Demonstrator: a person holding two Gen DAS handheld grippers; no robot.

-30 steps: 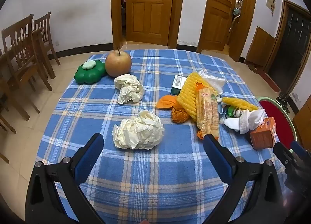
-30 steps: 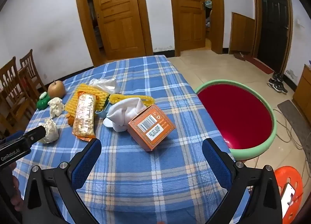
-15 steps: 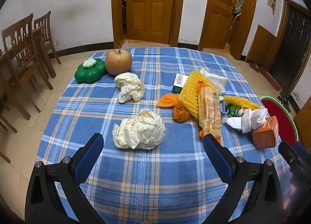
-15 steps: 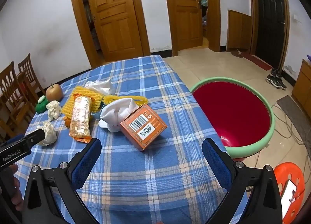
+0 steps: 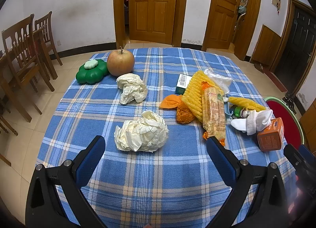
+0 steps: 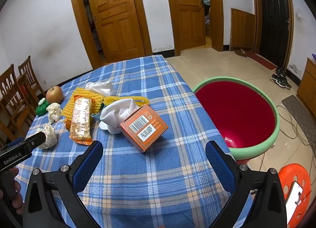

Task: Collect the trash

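Trash, such as the crumpled paper ball (image 5: 141, 134) near the bench's (image 5: 158, 184) front edge, lies just ahead of the wide-spread, empty left claw (image 5: 156, 145), while the right claw (image 6: 154, 149), also wide, faces the orange box (image 6: 144, 127) near the red basin (image 6: 254, 149), probably the collecting place.

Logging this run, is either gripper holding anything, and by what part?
Nothing is held: left gripper and right gripper both hang open above the tablecloth.

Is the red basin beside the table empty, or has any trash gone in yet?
Empty, as far as it shows: the basin has only bare red inside. Its near part is hidden behind the rim.
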